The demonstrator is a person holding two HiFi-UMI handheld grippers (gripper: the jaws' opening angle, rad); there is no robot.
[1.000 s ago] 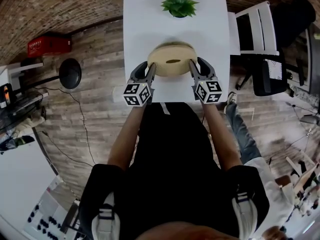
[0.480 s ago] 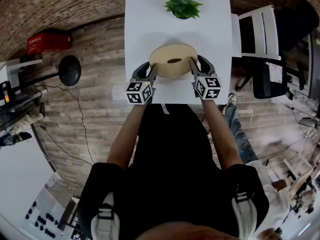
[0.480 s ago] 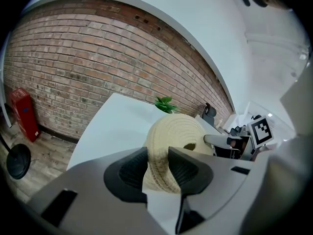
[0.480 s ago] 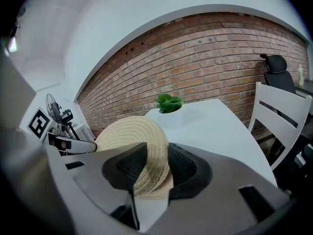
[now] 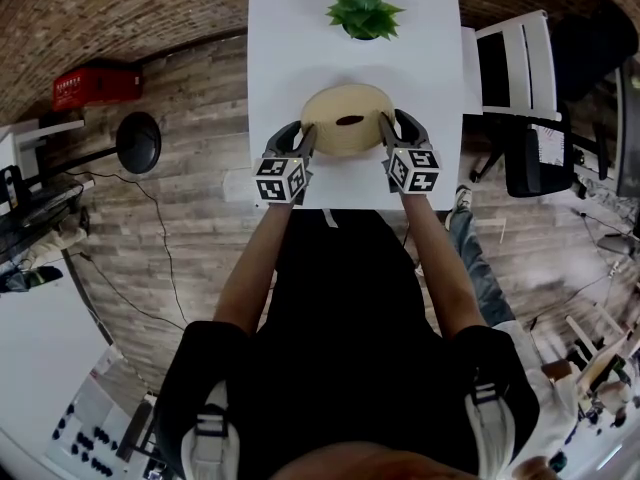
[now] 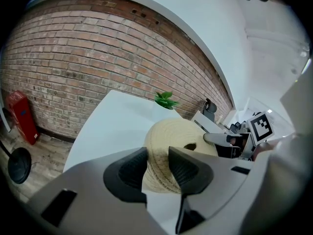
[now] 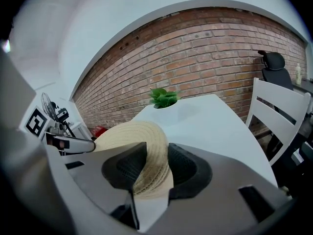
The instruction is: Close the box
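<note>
- The box (image 5: 348,118) is a round woven one. It sits on the white bench (image 5: 290,48) on the person's side of the plant (image 5: 364,10), on the same centre line and well apart from it.
- The left tool (image 5: 307,136) has the box's left edge in its mouth and the right tool (image 5: 383,128) has the right edge. The box lies straight between them and neither hand is nearer.
- Left tool: the jaws stand wide, with the woven side wall filling the gap and seeming to touch both pads.
- Right tool: the jaws are opening, the woven rim is between them, and the weave looks to be against both pads.
- The box has no long side. Its flat top faces up, showing a dark oval hole at the middle, and it looks level as seen from the plant's end.
- Judgement: the lid appears seated, though no seam can be made out.
- The next move would then be for each tool to draw back sideways, away from the box and not toward the plant, so the rim is not dragged.
</note>
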